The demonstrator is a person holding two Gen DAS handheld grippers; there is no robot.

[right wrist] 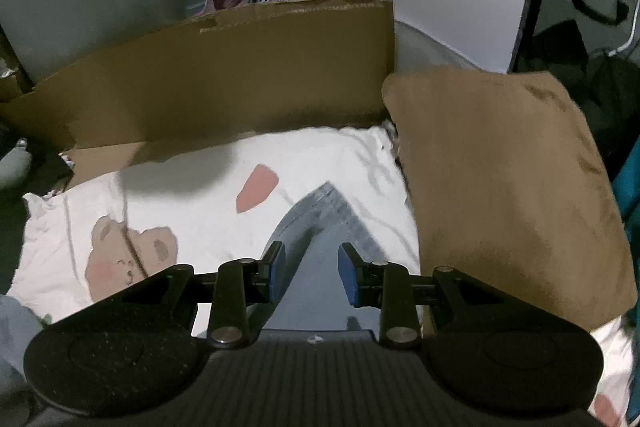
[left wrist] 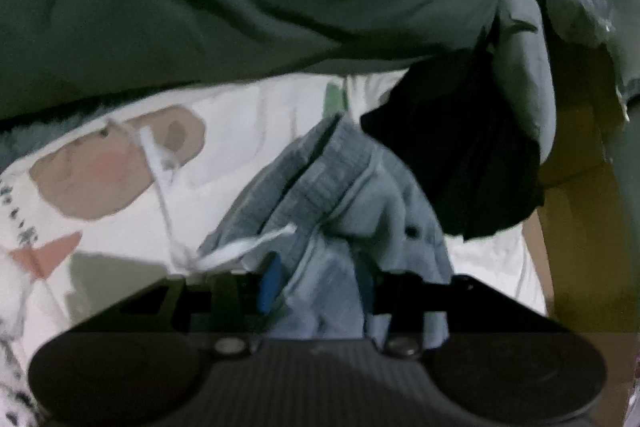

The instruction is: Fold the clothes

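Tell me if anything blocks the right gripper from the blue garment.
Nothing visible does. The right gripper sits directly over the blue garment, its corner lying between the open jaws on the white sheet. The brown pillow lies off to the side.

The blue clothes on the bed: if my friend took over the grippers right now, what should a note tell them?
Right gripper: fingers apart, not pinching; a pointed corner of the blue garment lies between them.
Left gripper: mostly hidden by bunched fabric; I cannot tell whether it is gripping. One blue finger pad shows beside the fabric.
Where things are: the blue garment lies crumpled on the white printed sheet, its white drawstring loose. A brown pillow sits beside it, with a cardboard box behind.
Done: no neat fold visible yet.
Left: flatten the garment, then fold it.
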